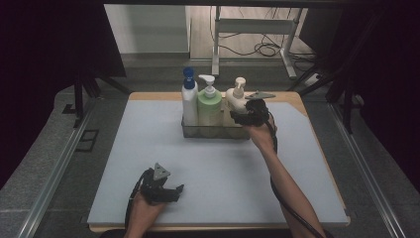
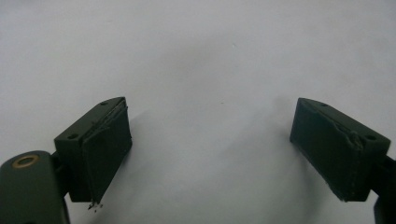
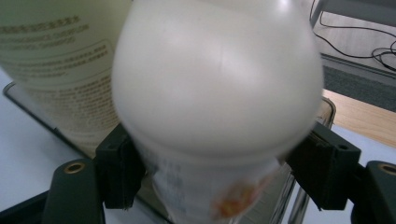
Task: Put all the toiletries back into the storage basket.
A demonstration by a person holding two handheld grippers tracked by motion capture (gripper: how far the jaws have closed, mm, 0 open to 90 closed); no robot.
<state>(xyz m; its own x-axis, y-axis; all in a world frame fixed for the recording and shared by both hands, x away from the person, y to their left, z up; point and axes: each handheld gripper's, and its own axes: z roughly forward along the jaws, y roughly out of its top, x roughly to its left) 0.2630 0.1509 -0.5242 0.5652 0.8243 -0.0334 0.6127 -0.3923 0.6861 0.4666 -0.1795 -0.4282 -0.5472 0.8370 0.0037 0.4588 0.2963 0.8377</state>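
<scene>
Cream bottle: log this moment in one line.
right tongs: around cream bottle, grip unclear | bottle: in tray | left tongs: open, over mat

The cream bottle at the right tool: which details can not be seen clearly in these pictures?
- Cream bottle, right gripper view: blurred because it is so close; its label print is unreadable.
- Its base, high view: hidden behind the tray wall and the right tool.
- Right tool's contact with the bottle: the jaws flank it, but firm pressing cannot be judged.
</scene>
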